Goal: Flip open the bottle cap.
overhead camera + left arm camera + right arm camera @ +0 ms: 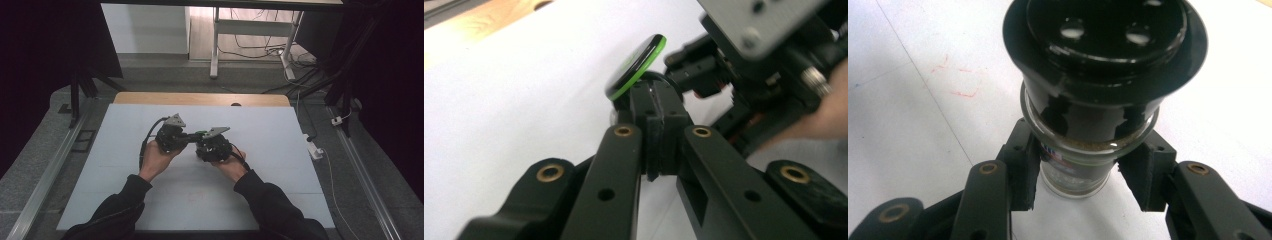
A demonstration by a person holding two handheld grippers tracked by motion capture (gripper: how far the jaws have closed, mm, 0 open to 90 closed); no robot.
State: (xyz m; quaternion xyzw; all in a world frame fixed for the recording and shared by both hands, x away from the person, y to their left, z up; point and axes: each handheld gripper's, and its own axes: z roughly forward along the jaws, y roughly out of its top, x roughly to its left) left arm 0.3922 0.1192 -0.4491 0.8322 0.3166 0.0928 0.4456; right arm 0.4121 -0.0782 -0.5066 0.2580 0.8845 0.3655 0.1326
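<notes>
- A small glass jar [1075, 172] with a black shaker top [1105, 60] is held above the middle of the white table [280, 180], between the two grippers, in front of the person's hands.
- In the high view the jar's long axis runs roughly level, left to right across the table, with the top end toward the left gripper [176, 137].
- In the right gripper view the black top faces the camera, and two round holes show in its flat face; a line of pale powder sits inside the glass at the neck.
- The right gripper [1078, 175] is closed on the jar's glass body, one pad on each side.
- The left gripper [659, 130] has its jaws drawn close together, pinching a black part just below a flipped-up lid [636, 65] with a bright green rim.
- A label with blue and red marks wraps the glass; its writing is too small and blurred to read. A green mark on the lid is also unreadable.
- Faint red scribbles [960, 80] lie on the table surface.
</notes>
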